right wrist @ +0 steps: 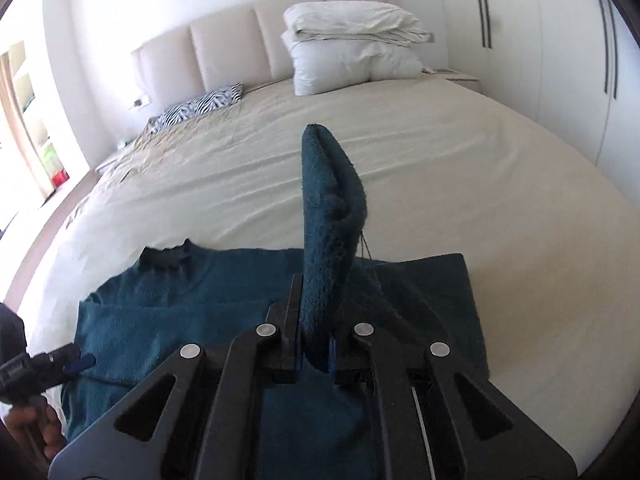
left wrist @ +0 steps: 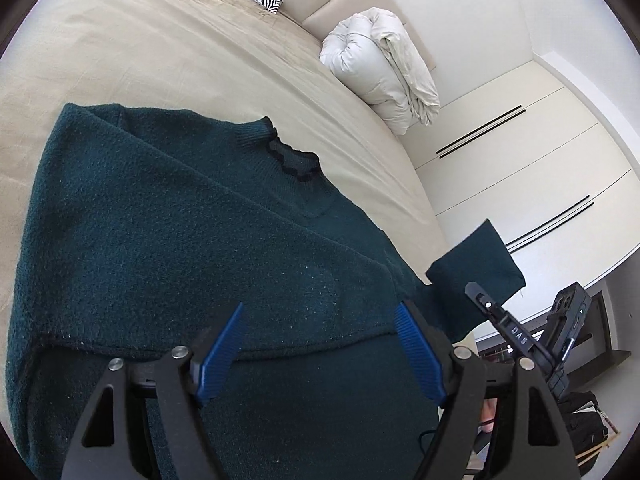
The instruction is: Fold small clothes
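A dark green knit sweater lies flat on the bed, with its neck towards the headboard. My left gripper hovers open just above the sweater's folded lower edge, and nothing sits between its blue pads. My right gripper is shut on one sleeve, which stands up from the jaws above the sweater's body. In the left wrist view that sleeve's cuff hangs lifted off the bed's right edge. The left gripper also shows at the lower left of the right wrist view, held by a hand.
The beige bed sheet stretches wide beyond the sweater. Stacked white pillows and a zebra cushion lie by the padded headboard. White wardrobe doors stand to the right of the bed.
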The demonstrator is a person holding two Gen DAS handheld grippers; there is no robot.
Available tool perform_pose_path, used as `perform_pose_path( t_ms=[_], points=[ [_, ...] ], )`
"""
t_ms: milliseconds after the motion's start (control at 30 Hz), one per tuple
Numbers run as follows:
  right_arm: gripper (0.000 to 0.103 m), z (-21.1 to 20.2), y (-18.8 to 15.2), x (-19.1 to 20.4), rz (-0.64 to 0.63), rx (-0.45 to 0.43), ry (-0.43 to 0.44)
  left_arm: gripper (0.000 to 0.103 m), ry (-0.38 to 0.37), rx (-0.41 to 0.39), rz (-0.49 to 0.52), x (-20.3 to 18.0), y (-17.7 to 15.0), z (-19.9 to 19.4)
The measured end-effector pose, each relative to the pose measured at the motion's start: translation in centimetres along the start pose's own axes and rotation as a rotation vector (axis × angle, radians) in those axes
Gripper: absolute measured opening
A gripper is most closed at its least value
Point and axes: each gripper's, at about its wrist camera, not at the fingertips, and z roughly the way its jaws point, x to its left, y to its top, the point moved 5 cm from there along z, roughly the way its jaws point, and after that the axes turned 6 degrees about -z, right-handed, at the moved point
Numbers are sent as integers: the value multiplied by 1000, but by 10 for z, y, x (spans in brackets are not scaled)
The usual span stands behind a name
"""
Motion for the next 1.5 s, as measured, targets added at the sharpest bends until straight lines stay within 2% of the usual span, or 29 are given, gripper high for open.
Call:
perform_pose_path(
  t_ms=[67,167,233,300,333,400,433,467,533,600,667,700,733,967,1067,1300,1500],
  points=[
    [7,17,-13,59,-110,41,16,82,-22,28,-37,2,-1,6],
    [8,47,-46,111,-161,138,64,84,-47,86,-69,4,-8,19],
    [11,60,-62,130,-176,176,74,84,-45,117,-81,4,-12,30],
    [12,52,-76,129,-159,143,73,85,-49,146,-91,3,-15,41],
    [16,46,-77,128,-147,126,97,86,-42,151,-91,1,-15,45],
    [33,39,-79,121,-115,130,168,89,-38,158,-81,-7,-15,52],
    [55,35,-85,120,-93,132,196,89,-42,165,-76,-12,-16,56],
    [65,28,-89,118,-71,122,213,89,-37,174,-67,-17,-16,60],
    [65,11,-95,108,-35,97,242,87,2,191,-30,-24,-17,73],
    [65,0,-105,95,50,103,274,72,44,214,-4,-28,-20,85],
    [65,-8,-118,77,167,117,338,36,83,226,3,-28,-19,93],
    [65,-11,-125,67,220,122,359,26,93,230,4,-28,-19,93],
    [65,-13,-132,57,269,125,379,10,102,226,15,-28,-18,92],
    [65,-23,-161,19,450,105,513,9,101,118,110,-43,8,49],
    [65,-20,-163,16,465,102,522,9,113,69,152,-43,21,23],
    [65,-12,-164,16,466,92,514,9,191,14,88,10,54,4],
    [65,-8,-155,18,473,99,513,9,238,25,53,45,56,14]
  ],
)
